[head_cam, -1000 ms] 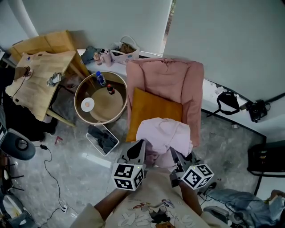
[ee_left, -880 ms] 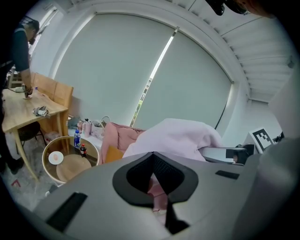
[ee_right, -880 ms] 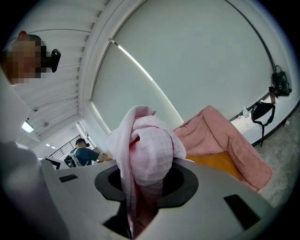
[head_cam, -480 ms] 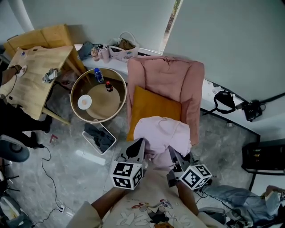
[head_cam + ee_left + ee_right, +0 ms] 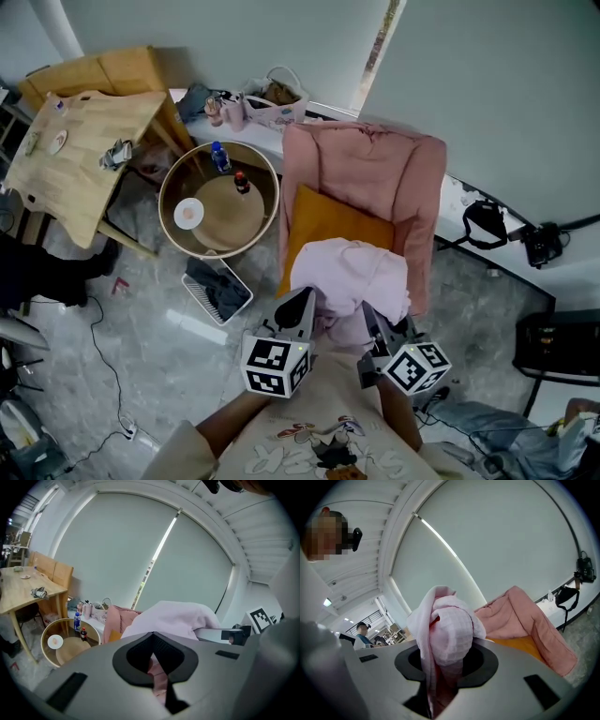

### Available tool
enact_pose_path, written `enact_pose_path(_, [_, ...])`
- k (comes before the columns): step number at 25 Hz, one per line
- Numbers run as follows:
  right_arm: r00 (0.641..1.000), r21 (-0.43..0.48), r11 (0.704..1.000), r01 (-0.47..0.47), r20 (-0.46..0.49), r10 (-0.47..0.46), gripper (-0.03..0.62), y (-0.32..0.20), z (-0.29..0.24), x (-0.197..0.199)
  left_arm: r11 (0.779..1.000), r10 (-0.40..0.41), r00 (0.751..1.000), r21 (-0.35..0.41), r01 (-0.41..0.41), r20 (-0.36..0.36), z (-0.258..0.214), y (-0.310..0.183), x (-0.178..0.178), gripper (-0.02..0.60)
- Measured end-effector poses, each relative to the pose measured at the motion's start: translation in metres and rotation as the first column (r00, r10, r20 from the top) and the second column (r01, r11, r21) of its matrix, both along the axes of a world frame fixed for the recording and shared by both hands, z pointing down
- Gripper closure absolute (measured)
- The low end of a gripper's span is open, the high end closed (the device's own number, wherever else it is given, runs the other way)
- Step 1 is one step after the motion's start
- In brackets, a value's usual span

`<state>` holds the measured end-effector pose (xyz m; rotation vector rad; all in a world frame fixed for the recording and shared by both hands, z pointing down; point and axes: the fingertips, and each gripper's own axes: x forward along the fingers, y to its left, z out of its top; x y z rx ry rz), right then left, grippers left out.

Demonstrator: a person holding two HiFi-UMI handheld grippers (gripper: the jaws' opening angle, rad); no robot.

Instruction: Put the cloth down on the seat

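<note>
Over the pink chair (image 5: 361, 169) and its orange cushion (image 5: 328, 220), the pale pink cloth (image 5: 349, 277) is held bunched above the seat, its near edge pinched by the left gripper (image 5: 300, 307) and the right gripper (image 5: 371, 321).

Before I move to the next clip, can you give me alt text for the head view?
Seen from above, the left gripper and right gripper each clamp a bunched pale pink cloth, held over the orange cushion on a pink-draped armchair. A round side table with two bottles stands beside it.
</note>
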<state>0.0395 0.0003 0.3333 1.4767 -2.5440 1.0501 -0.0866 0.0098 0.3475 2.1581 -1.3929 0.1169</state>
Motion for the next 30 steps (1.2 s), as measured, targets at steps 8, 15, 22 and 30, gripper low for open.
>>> enact_pose_path(8, [0.999,0.006,0.999,0.042,0.015,-0.042,0.451,-0.039,-0.002,-0.007,1.000,0.001,1.000,0.005,-0.001,0.007,-0.003,-0.032,0.009,0.578])
enact_pose_path(15, [0.998,0.001,0.998,0.065,0.016,-0.065,0.451,-0.083,-0.001,0.007,1.000,-0.017,1.000,-0.010,0.017,0.021,0.000,-0.072,0.020,0.578])
enact_pose_path(22, [0.996,-0.015,0.996,0.084,0.030,-0.084,0.451,-0.129,0.004,0.020,0.998,-0.046,0.999,-0.043,0.046,0.014,0.003,-0.114,0.034,0.578])
enact_pose_path(30, [0.990,-0.049,0.989,0.137,0.031,-0.136,0.451,-0.169,0.030,0.029,0.990,-0.086,0.994,-0.103,0.092,0.060,0.029,-0.153,0.043,0.578])
